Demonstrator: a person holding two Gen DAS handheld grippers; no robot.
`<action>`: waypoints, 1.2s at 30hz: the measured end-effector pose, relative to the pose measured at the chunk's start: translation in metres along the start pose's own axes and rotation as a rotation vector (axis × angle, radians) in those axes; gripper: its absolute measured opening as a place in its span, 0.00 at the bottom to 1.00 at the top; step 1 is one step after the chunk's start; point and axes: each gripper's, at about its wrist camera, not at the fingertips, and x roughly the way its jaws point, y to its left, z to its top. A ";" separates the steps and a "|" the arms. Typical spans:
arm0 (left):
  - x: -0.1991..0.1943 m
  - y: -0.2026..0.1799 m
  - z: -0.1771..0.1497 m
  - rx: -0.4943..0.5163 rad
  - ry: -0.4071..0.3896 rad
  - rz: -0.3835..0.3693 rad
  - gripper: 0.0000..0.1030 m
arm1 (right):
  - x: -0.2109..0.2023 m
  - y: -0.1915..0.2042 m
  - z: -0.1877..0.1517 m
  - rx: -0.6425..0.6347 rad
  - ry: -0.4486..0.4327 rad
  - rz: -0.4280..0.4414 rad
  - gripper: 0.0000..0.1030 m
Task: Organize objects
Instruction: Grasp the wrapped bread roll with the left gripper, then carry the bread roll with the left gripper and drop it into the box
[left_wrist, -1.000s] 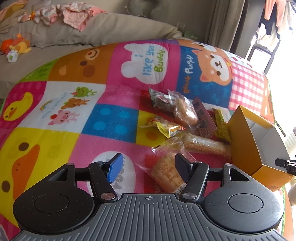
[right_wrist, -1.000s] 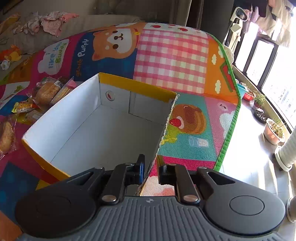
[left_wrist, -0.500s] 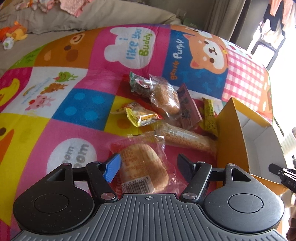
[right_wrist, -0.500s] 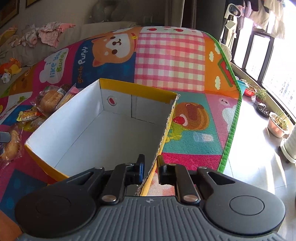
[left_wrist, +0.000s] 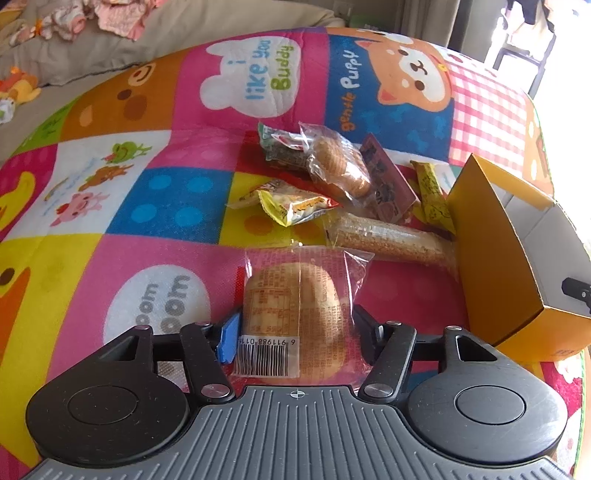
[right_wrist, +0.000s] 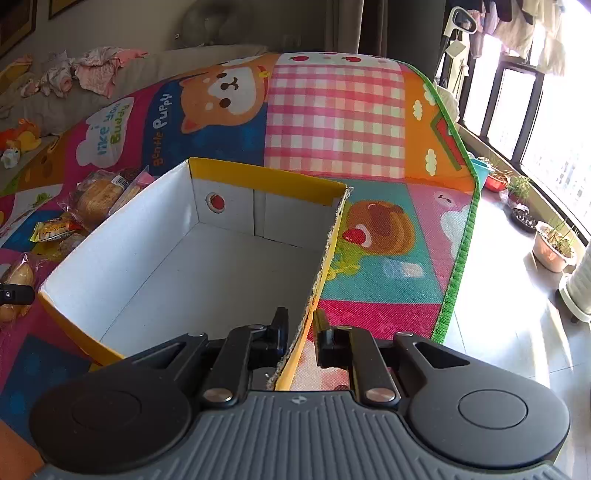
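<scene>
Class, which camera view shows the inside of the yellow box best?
The right wrist view: it looks down into the yellow box, showing its white floor and walls. The left wrist view shows mostly its yellow outer side and a sliver of interior.

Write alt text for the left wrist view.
The left hand-held gripper straddles a clear-wrapped bread bun on a cartoon play mat. More wrapped snacks lie beyond, beside an open yellow box at right.

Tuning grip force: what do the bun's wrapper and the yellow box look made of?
Bun wrapper: thin clear plastic film, glossy; bread shows through, creases glint. Yellow box: looks like paperboard, matte white inside, yellow outside; frayed fibrous edge by the right gripper.
</scene>
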 end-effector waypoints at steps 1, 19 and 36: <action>-0.004 0.000 0.002 0.012 -0.006 -0.016 0.62 | 0.001 0.000 0.000 -0.007 -0.005 -0.012 0.13; -0.109 -0.109 0.114 0.249 -0.206 -0.370 0.59 | 0.008 -0.008 -0.003 0.054 -0.012 -0.006 0.13; -0.059 -0.143 0.111 0.290 -0.093 -0.418 0.60 | 0.013 -0.011 -0.005 0.081 -0.011 0.016 0.13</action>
